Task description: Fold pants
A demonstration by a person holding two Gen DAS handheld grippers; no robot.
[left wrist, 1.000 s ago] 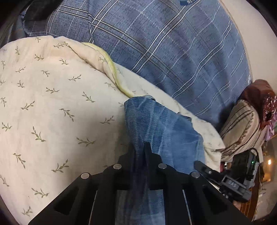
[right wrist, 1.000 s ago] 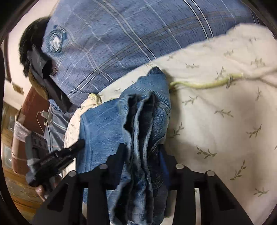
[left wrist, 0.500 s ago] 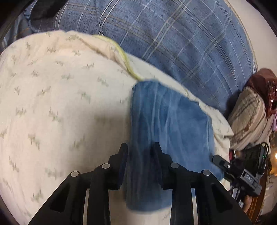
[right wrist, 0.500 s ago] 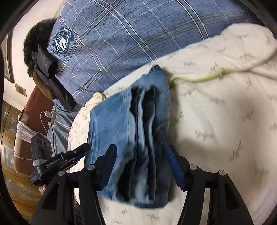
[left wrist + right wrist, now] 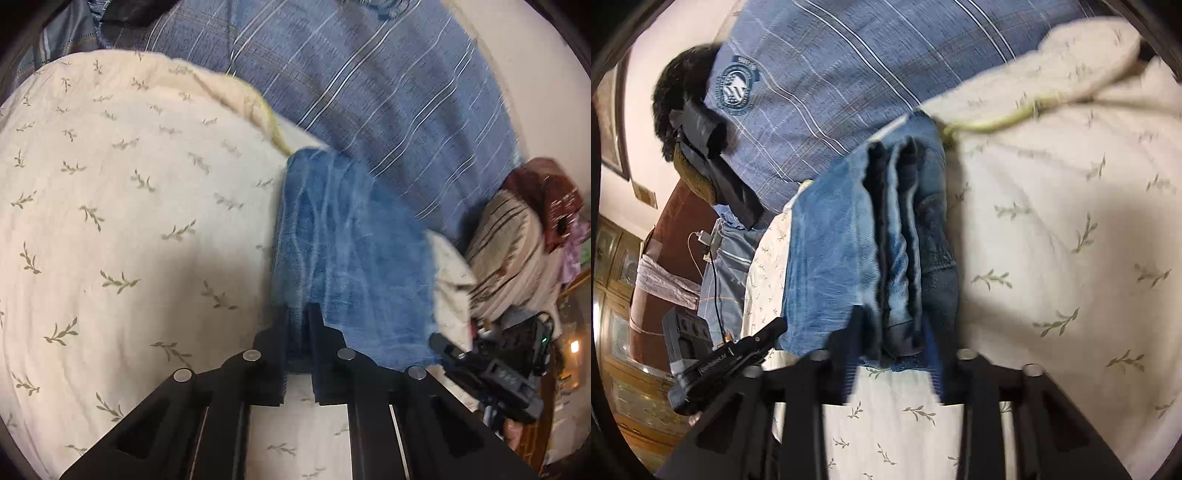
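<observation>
Jeans folded into a layered stack, frame centre, on the leaf-print sheet. Left gripper fingers narrow, pinching the denim edge; right gripper fingers wide, straddling the stack.

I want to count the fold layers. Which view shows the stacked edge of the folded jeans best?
The right wrist view: the folded jeans present their stacked edge end-on between the right gripper fingers, layers separable. The left wrist view shows only the smooth top face by the left gripper.
</observation>
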